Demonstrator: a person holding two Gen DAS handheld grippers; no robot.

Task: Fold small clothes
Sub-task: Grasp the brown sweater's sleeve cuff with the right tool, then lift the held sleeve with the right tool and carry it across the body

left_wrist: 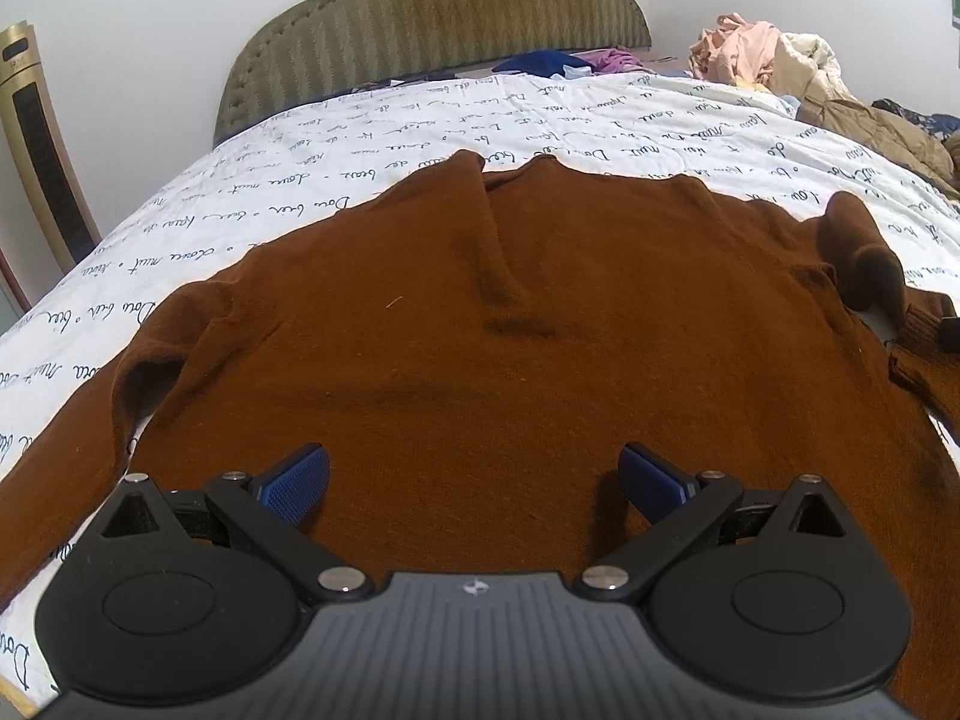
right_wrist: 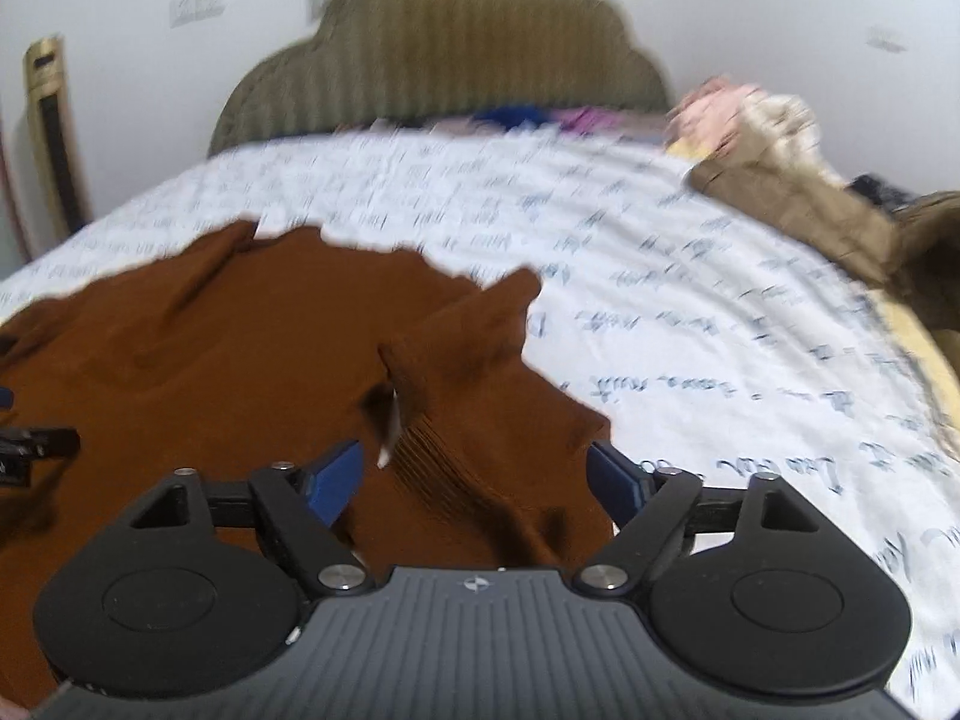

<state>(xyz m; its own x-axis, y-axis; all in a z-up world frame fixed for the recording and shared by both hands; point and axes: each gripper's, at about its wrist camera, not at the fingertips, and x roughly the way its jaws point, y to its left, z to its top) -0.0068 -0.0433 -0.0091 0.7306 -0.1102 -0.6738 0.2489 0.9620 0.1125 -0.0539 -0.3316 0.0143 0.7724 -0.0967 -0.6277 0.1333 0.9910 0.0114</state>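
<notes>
A brown knitted sweater lies spread flat on the bed, collar toward the headboard. Its right sleeve is folded back over the body, with the ribbed cuff at the right edge. My left gripper is open and empty, low over the sweater's lower middle. In the blurred right wrist view, my right gripper is open over the sweater, with the ribbed cuff lying between its blue pads, not clamped. The left gripper's tip shows at that view's left edge.
The bed has a white sheet with blue handwriting print and an olive padded headboard. A pile of clothes and a tan jacket lie at the far right. A gold standing unit is by the left wall.
</notes>
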